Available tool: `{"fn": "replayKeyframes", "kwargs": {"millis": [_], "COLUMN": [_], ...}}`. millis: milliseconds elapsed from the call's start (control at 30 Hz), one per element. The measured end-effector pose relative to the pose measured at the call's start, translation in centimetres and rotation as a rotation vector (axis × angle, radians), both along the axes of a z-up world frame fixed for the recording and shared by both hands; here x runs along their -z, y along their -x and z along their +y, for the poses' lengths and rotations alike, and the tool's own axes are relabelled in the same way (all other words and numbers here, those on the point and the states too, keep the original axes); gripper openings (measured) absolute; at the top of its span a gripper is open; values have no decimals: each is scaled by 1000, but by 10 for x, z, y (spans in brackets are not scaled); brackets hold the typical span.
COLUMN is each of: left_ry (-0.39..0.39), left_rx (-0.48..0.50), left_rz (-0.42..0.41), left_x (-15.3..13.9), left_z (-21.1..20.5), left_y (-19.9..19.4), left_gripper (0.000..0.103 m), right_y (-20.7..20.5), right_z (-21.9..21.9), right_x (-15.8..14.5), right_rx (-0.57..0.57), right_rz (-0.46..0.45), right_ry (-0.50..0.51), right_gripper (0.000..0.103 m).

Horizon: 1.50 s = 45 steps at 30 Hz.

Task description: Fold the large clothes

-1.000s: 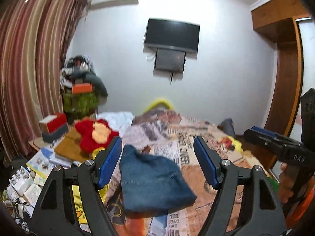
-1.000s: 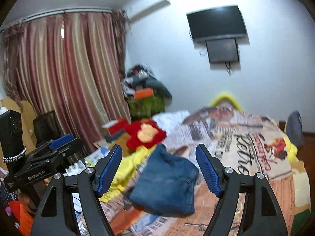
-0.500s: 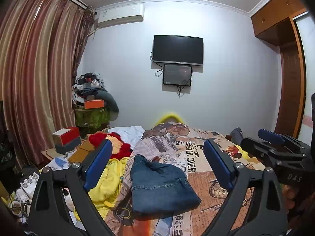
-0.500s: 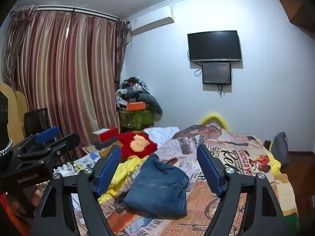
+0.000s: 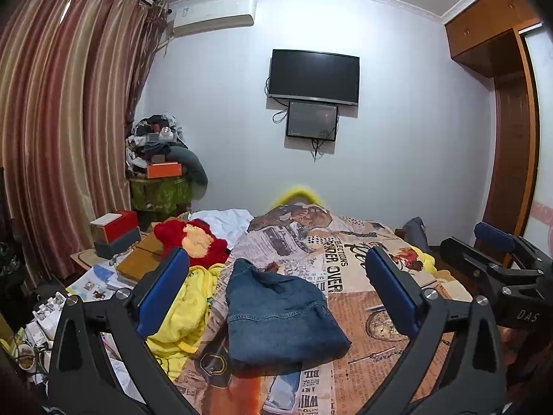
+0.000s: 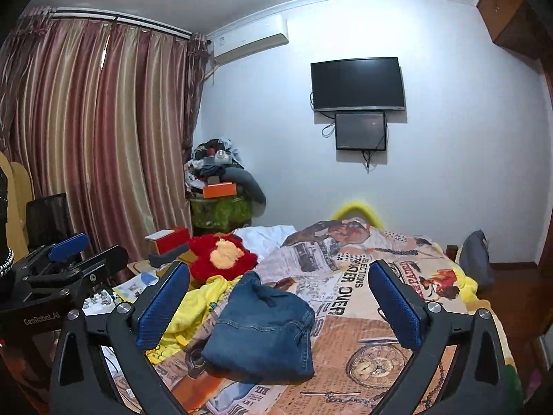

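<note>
A pair of blue jeans lies folded into a thick bundle on the newspaper-print bedspread. My left gripper hovers short of the bundle, its jaws opening wide with nothing between the blue pads. My right gripper does the same from a little further right, also empty. Each gripper shows at the edge of the other's view: the right gripper at the right, the left gripper at the left.
A yellow garment is crumpled left of the jeans, with a red plush toy and white cloth behind it. Boxes and papers crowd the left side by the curtain. A wardrobe stands at the right.
Both grippers' jaws have spread wider. Both have drawn back from the jeans and tipped up, so more of the room shows. The jeans lie where they were.
</note>
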<state>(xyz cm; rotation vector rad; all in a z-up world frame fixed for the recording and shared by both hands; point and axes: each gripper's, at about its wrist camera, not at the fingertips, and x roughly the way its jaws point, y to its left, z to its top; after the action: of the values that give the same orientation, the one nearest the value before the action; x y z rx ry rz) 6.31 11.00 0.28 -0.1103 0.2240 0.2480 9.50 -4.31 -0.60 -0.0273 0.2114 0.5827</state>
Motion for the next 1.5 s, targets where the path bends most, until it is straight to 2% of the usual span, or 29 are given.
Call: {"fn": "replayKeyframes", "kwargs": {"millis": [533,1500], "left_ry": [7,14], "left_rx": [14,54], "left_rz": [9,9], "left_x": [3,2], "left_z": [-3,-13], "left_y": [-5,-7], "left_gripper": [103,103], "right_y": [-8,-8], "right_z": [-7,-11], "right_x": [4,1], "right_rx": [1,7], "right_rz": [36,21], "right_ry": [-14,-28], "right_gripper": [103,103]}}
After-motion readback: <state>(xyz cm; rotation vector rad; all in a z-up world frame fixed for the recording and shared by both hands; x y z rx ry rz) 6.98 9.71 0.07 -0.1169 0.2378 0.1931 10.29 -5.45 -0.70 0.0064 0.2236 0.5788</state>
